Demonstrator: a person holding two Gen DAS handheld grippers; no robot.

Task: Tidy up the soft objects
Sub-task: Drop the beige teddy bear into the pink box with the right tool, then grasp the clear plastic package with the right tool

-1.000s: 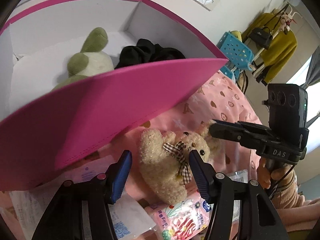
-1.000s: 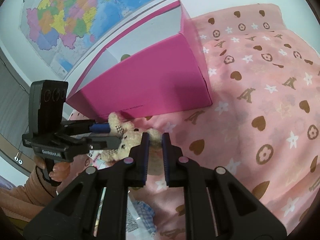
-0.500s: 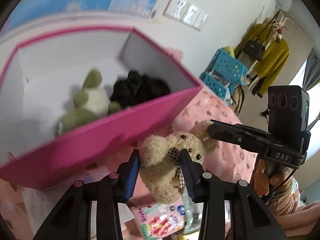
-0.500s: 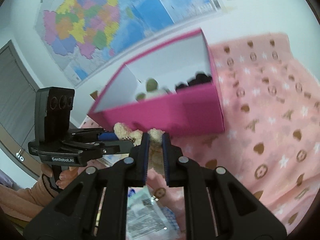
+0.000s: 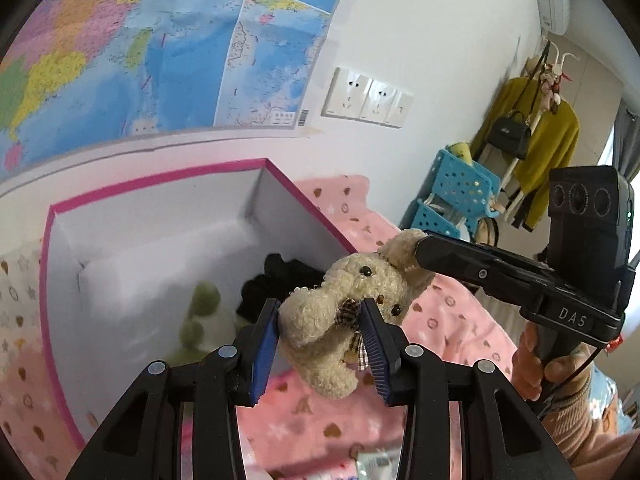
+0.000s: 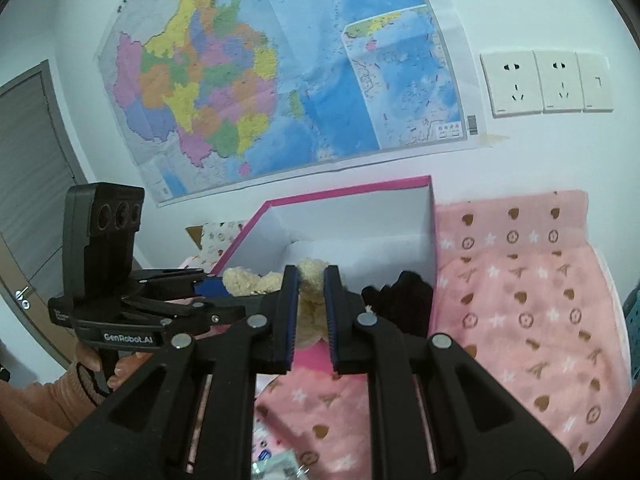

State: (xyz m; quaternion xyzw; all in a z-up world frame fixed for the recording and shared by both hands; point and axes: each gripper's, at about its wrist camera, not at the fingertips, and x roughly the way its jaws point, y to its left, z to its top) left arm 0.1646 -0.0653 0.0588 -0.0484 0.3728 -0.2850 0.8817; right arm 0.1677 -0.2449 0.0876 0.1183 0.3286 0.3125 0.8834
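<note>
The bear (image 5: 344,320) is held clear above the blanket (image 5: 452,320), its body pinched by the left gripper (image 5: 320,344) and one ear nipped by the near-shut right gripper (image 6: 311,312), apparently for carrying into the box (image 5: 160,240).

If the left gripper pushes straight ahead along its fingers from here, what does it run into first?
The left gripper, shut on the teddy bear, points down into the open pink box. Likely the black cloth bundle inside would meet the bear first, though depth is hard to judge.
</note>
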